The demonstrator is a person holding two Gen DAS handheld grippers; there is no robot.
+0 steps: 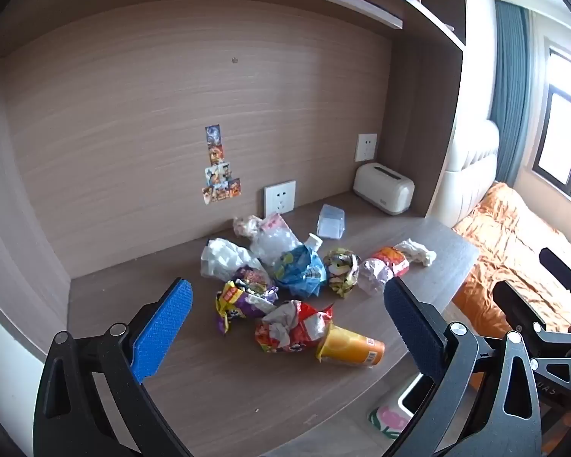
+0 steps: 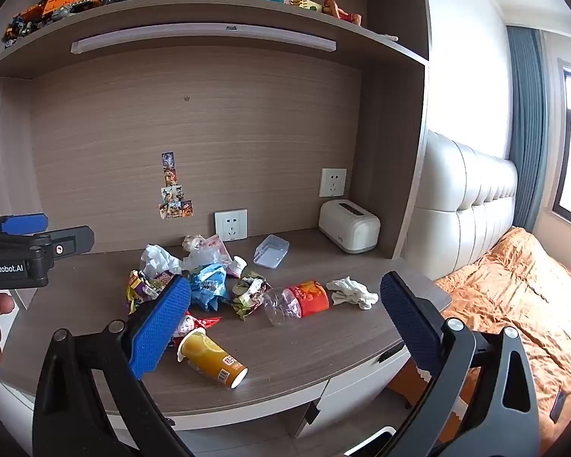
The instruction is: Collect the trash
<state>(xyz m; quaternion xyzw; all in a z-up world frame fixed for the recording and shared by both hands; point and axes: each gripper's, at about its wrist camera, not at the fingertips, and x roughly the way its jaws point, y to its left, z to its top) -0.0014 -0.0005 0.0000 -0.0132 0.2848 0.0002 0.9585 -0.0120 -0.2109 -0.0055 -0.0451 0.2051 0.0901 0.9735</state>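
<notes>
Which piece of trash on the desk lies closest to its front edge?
The yellow cup, lying on its side. The plastic bottle and crumpled wrappers sit farther back toward the wall.

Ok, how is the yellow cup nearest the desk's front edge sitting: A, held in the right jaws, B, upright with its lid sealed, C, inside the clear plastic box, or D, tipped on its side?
D: the yellow cup lies on its side on the desk, its foil lid peeled back, apart from both grippers.

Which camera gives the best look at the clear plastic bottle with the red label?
The right wrist view: the bottle lies on its side in full sight, label and clear body both visible. In the left wrist view the bottle looks smaller, and partly hidden behind the fingertip.
</notes>
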